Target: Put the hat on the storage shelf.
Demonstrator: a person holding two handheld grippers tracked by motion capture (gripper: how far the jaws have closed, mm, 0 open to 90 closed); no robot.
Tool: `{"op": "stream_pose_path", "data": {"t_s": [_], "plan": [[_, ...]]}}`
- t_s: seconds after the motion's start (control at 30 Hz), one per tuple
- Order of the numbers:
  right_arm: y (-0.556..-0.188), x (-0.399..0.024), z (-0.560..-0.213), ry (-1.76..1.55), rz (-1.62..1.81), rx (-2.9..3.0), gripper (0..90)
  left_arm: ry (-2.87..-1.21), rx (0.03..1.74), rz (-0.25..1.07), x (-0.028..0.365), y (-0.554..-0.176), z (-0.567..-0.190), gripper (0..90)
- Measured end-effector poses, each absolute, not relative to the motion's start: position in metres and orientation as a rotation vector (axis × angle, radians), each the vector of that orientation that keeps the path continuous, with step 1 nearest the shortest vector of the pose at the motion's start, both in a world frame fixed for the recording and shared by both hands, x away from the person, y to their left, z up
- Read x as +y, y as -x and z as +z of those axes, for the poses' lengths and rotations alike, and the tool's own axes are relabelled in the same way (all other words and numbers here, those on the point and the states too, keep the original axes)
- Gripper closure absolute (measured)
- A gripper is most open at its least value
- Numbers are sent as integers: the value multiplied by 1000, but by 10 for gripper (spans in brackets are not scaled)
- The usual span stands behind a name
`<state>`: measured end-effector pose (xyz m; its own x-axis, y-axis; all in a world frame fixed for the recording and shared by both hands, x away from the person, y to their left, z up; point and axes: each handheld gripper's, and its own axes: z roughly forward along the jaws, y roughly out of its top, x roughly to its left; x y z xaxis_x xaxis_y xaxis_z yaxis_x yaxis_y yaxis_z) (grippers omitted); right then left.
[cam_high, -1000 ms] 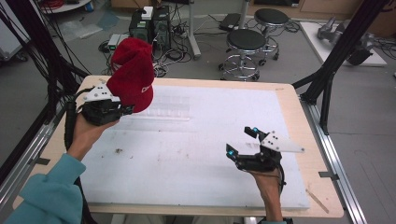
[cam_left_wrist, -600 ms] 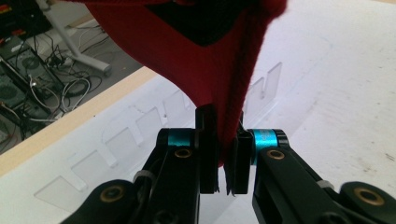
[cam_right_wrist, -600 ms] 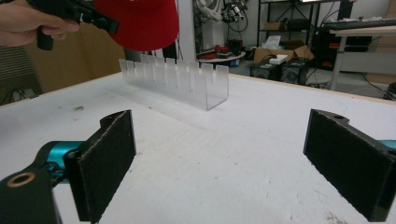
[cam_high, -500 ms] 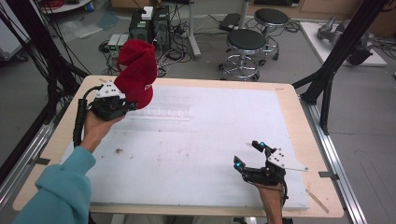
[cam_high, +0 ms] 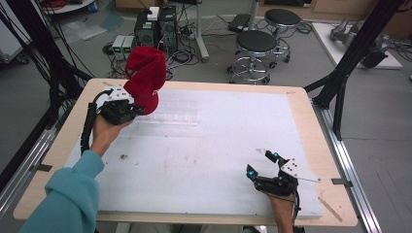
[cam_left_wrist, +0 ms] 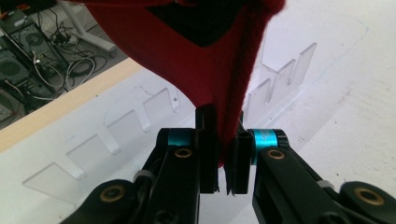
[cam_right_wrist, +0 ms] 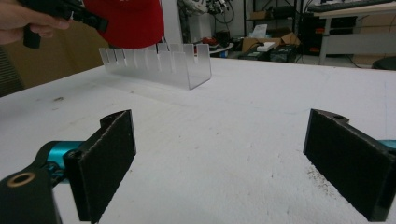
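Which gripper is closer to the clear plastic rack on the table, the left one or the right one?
The left. The left gripper holds a red cap right at the rack's left end. The right gripper sits open at the table's near right corner, far from the rack.

Wooden table (cam_high: 318, 145), taken as landmark, topped almost edge to edge by a white foam sheet (cam_high: 214, 145). A few dark crumbs (cam_high: 124, 157) scattered on the sheet toward the table's left side. Beyond the table's far edge, two round black stools (cam_high: 255, 46) on chrome legs, one behind the other. Left of those, still beyond the far edge, black computer towers (cam_high: 156, 26) amid tangled cables on the grey floor. Black frame struts (cam_high: 352, 58) slanting up from the table's right far corner. Metal rail (cam_high: 352, 165) running along the table's right side.
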<state>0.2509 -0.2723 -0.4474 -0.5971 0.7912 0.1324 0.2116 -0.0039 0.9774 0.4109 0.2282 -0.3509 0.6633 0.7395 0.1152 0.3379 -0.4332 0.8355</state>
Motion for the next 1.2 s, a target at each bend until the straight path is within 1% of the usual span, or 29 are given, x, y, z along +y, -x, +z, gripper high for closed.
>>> {"op": "stream_pose_path", "data": {"t_s": [0.27,0.47,0.6,1.2], "plan": [[-254,-269,-450,-1042,1651,1792,81,-2004,871,587,230,-412,-353,852],[-254,-268,-450,-1049,1652,1775,81,-1983,926,597,224,-412,-353,852],[-255,-267,-450,-1057,1659,1772,81,-1976,959,581,221,-412,-353,852],[-258,-261,-451,-1034,1650,1769,81,-1989,1001,560,215,-417,-364,852]]}}
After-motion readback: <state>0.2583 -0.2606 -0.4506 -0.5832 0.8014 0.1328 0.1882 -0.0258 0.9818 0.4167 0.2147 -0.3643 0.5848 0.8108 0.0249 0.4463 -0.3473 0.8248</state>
